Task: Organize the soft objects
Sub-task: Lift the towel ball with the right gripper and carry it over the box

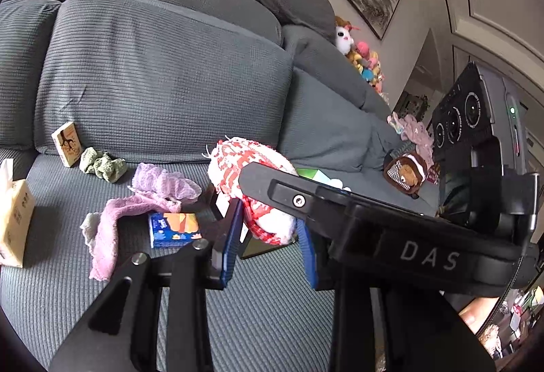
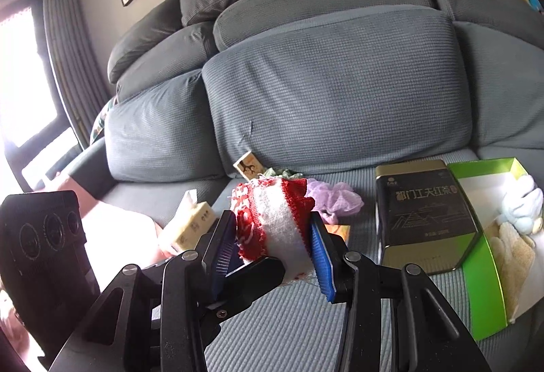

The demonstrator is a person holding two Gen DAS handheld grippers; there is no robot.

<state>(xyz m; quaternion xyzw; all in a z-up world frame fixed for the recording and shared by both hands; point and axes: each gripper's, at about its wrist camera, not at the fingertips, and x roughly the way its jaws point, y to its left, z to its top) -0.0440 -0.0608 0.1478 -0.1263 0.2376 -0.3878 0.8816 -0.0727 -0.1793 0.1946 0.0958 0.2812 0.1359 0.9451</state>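
A red-and-white knitted cloth (image 1: 258, 168) (image 2: 277, 222) is bunched up just above the grey sofa seat (image 1: 272, 310). In the left wrist view my left gripper (image 1: 268, 244) is shut on its lower end, blue pads on either side. In the right wrist view my right gripper (image 2: 273, 244) is shut on the white middle band of the same cloth. The right gripper's black housing (image 1: 425, 256) crosses the left wrist view and hides part of the cloth. A black finger of the left gripper (image 2: 253, 276) shows under the cloth.
On the seat lie a pink cloth (image 1: 105, 236), a lilac cloth (image 1: 163, 185), a green cloth (image 1: 102, 164), a blue-orange box (image 1: 173, 229), a tissue pack (image 2: 190, 225) and a dark tin (image 2: 428, 215). A green box (image 2: 482, 287) holds a white plush (image 2: 520, 205). Plush toys (image 1: 360, 55) fill the corner.
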